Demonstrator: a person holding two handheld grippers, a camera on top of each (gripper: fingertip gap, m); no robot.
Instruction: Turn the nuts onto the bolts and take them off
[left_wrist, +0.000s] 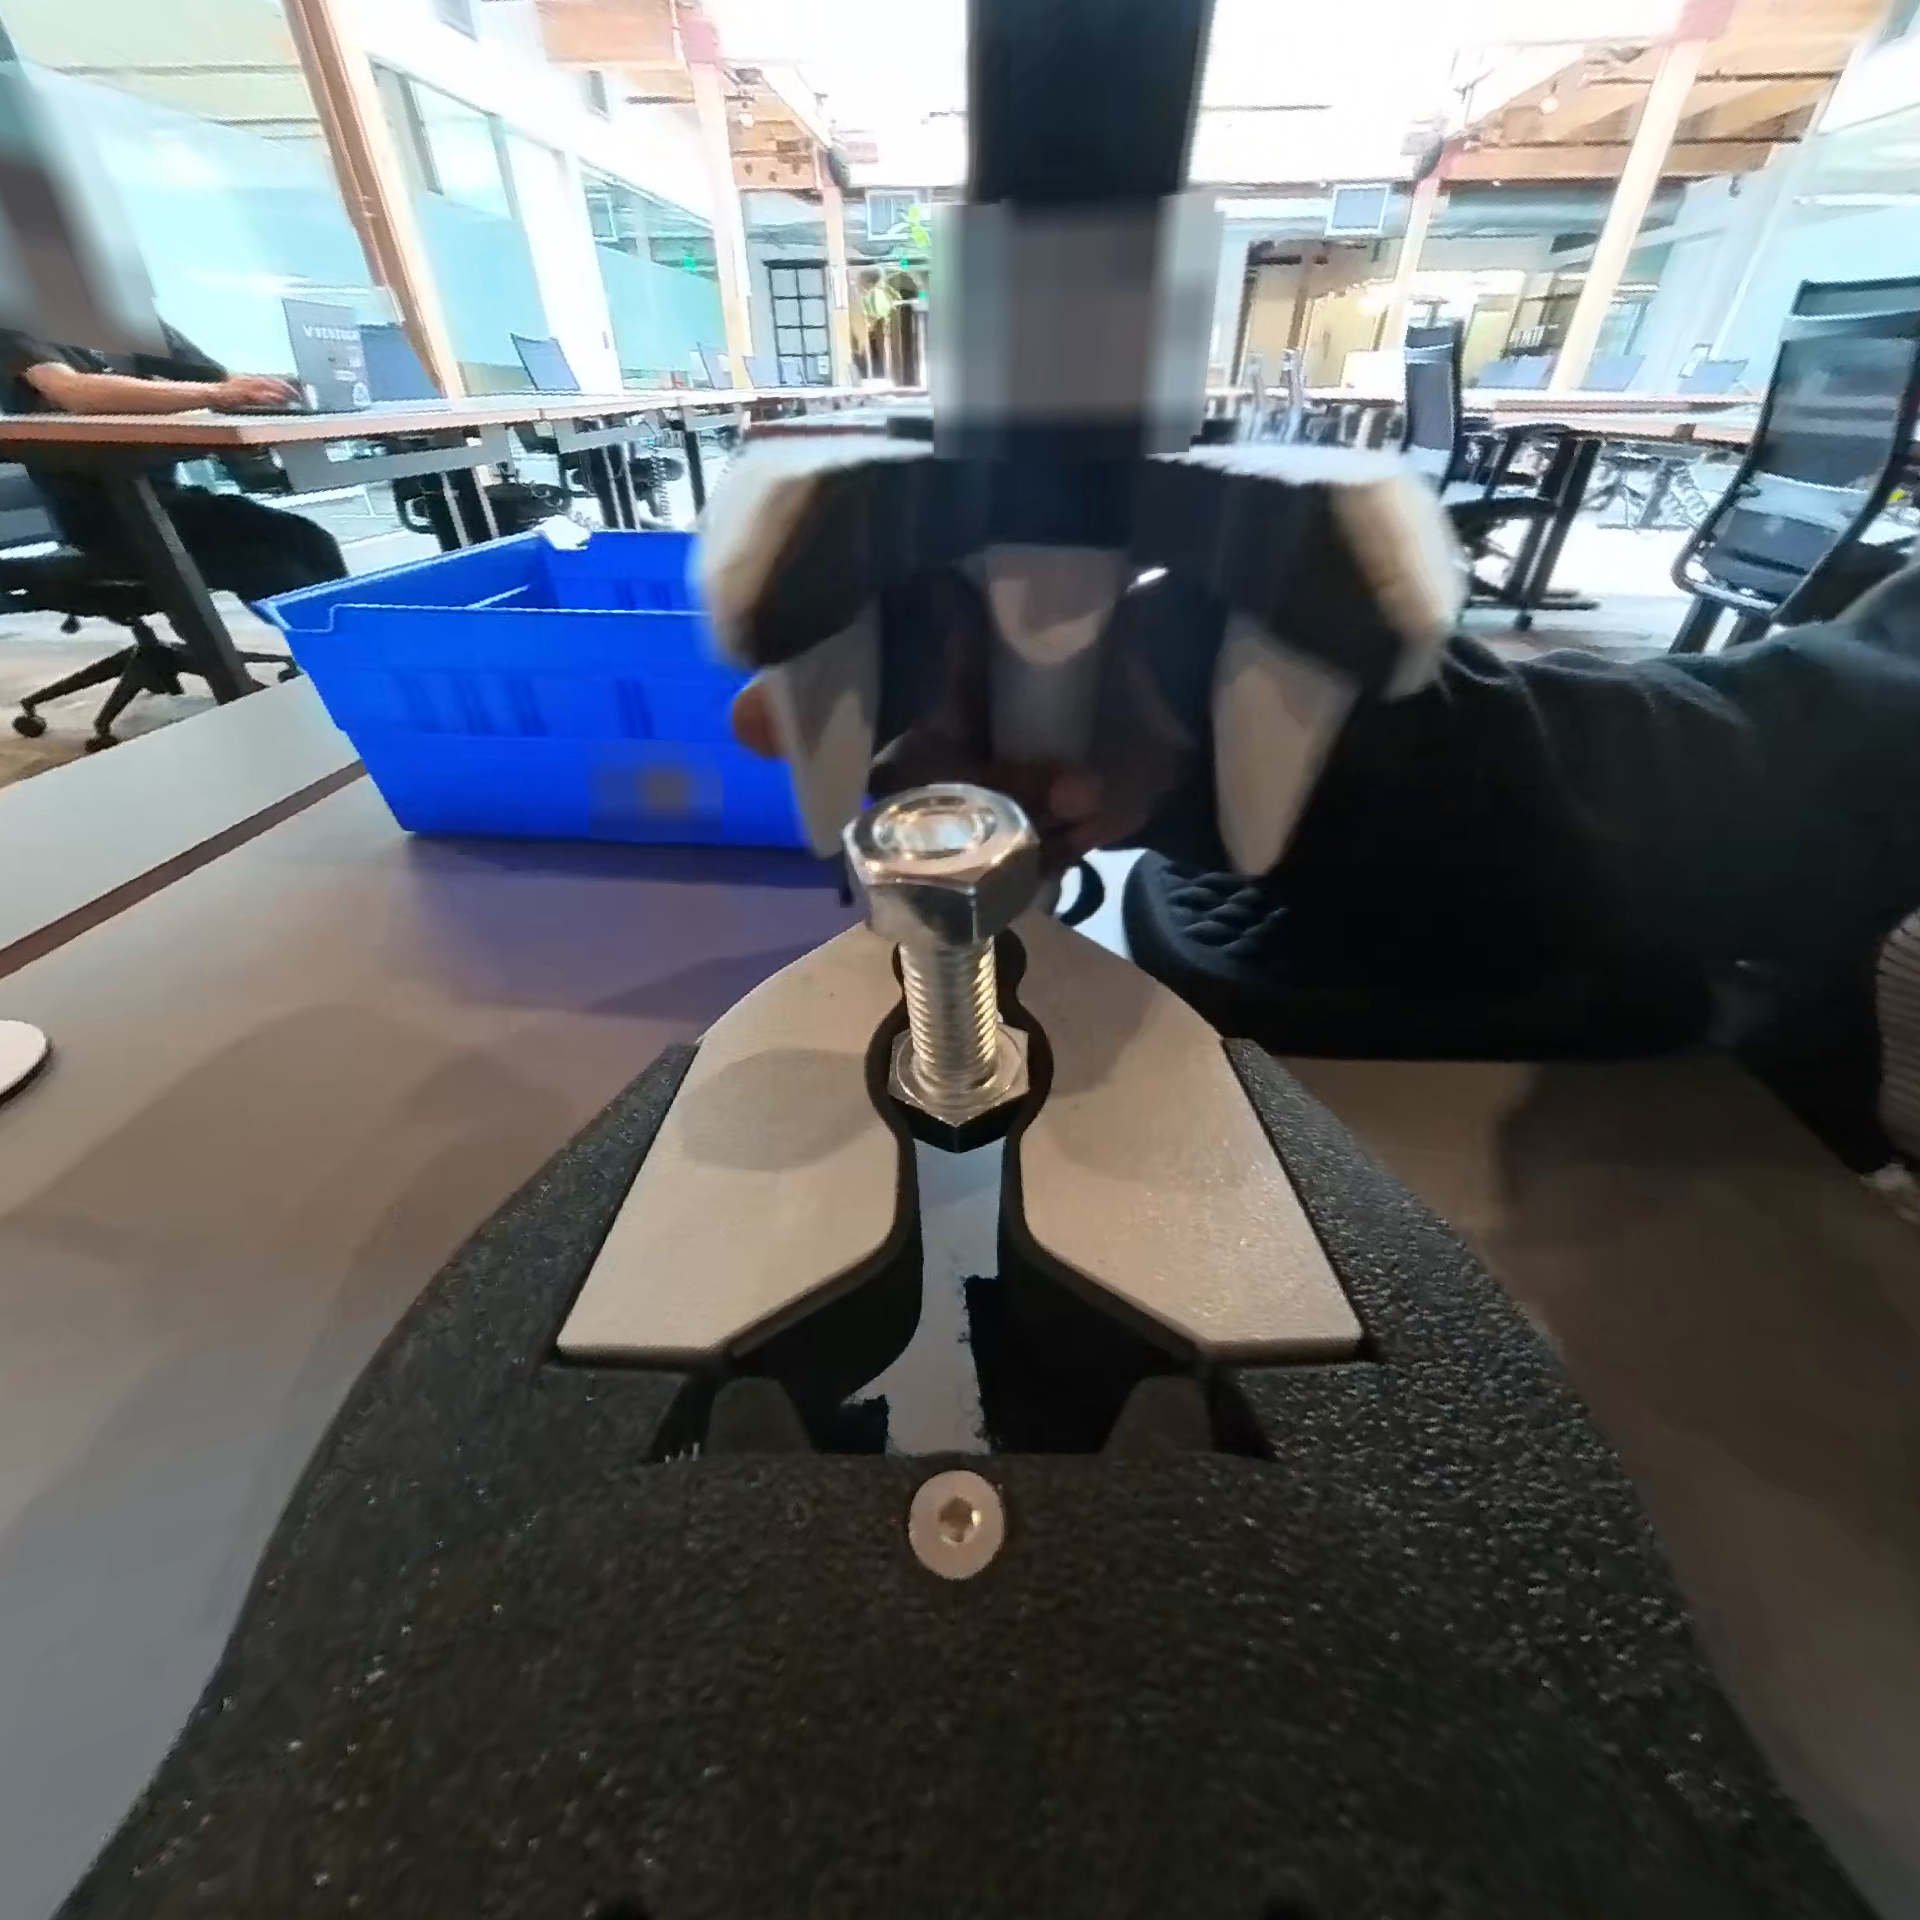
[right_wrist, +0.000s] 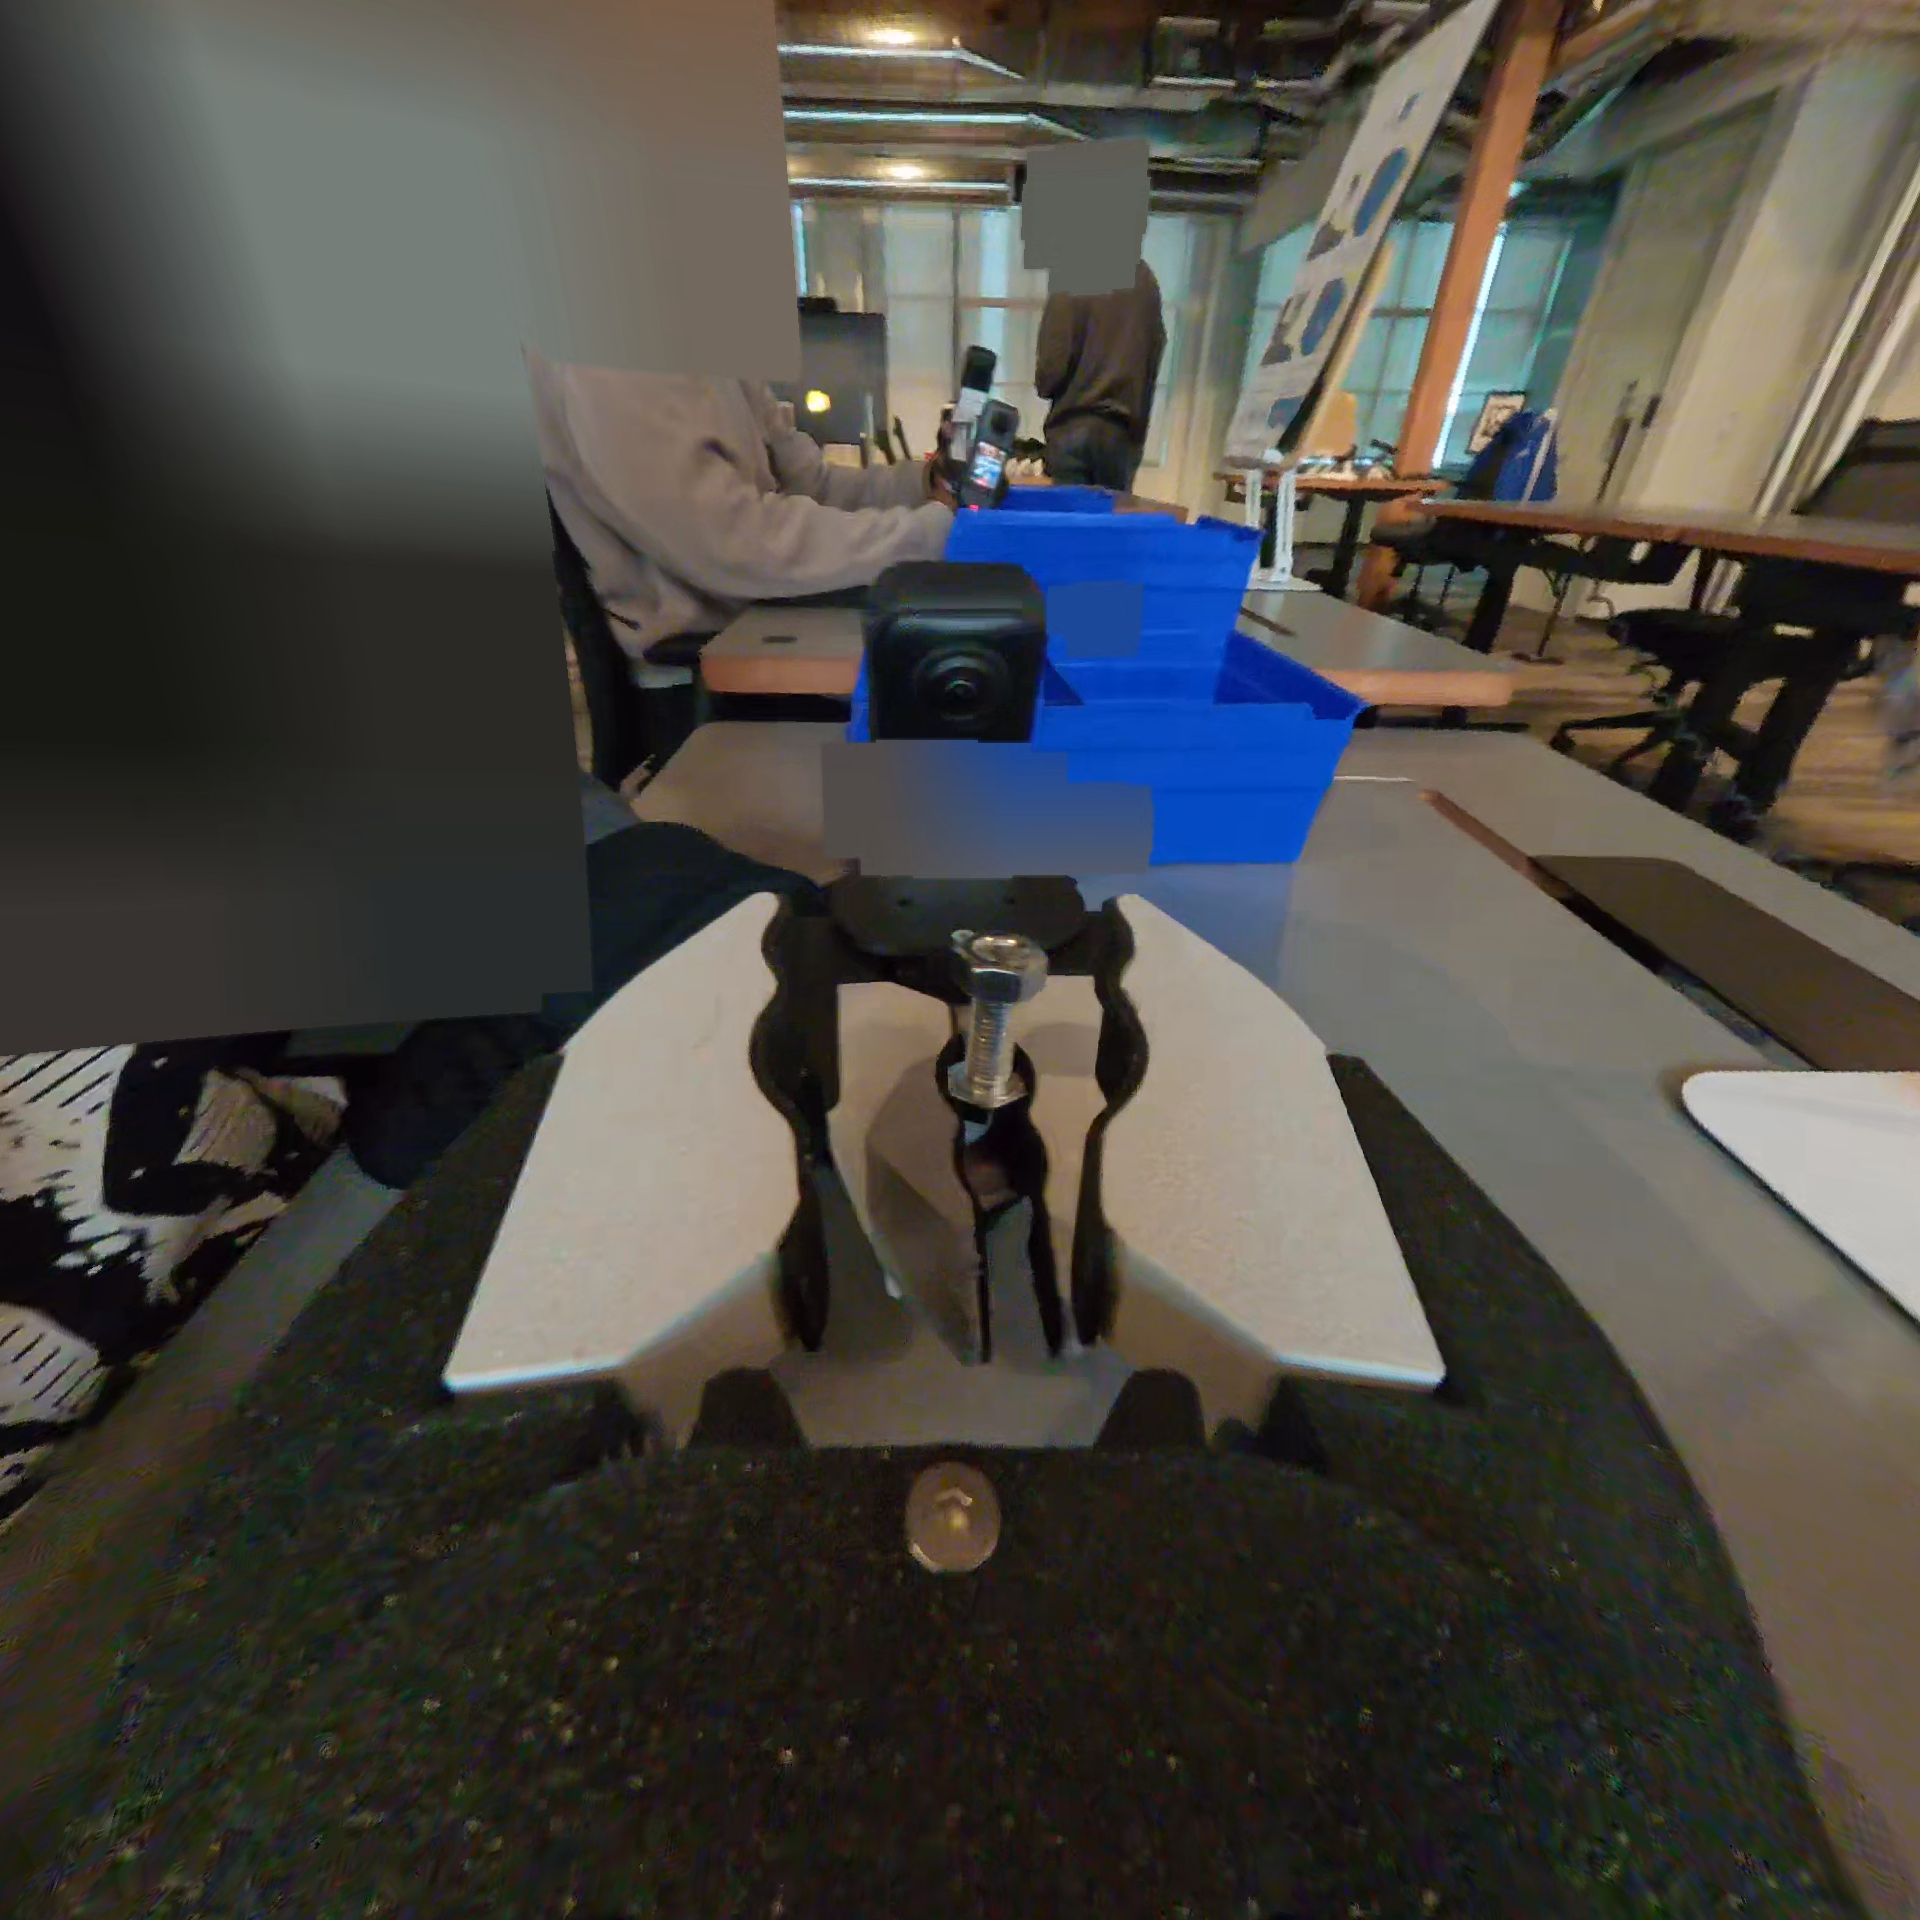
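While your left hand-held gripper (left_wrist: 958, 1081) clamps the nut (left_wrist: 958, 1086) low on the bolt (left_wrist: 943, 935), the bolt stands upright with its hex head on top, above the grey counter (left_wrist: 312, 1091). Your right hand-held gripper (right_wrist: 951, 1049) is spread wide and holds nothing; its 2 fingers (right_wrist: 665, 1143) flank the left unit's tips. 1 blue bin (left_wrist: 540, 696) sits on the counter behind.

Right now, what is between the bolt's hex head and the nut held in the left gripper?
Only the bolt's bare threaded shank lies between the hex head and the nut clamped in the left gripper. The left wrist view shows this clearly.
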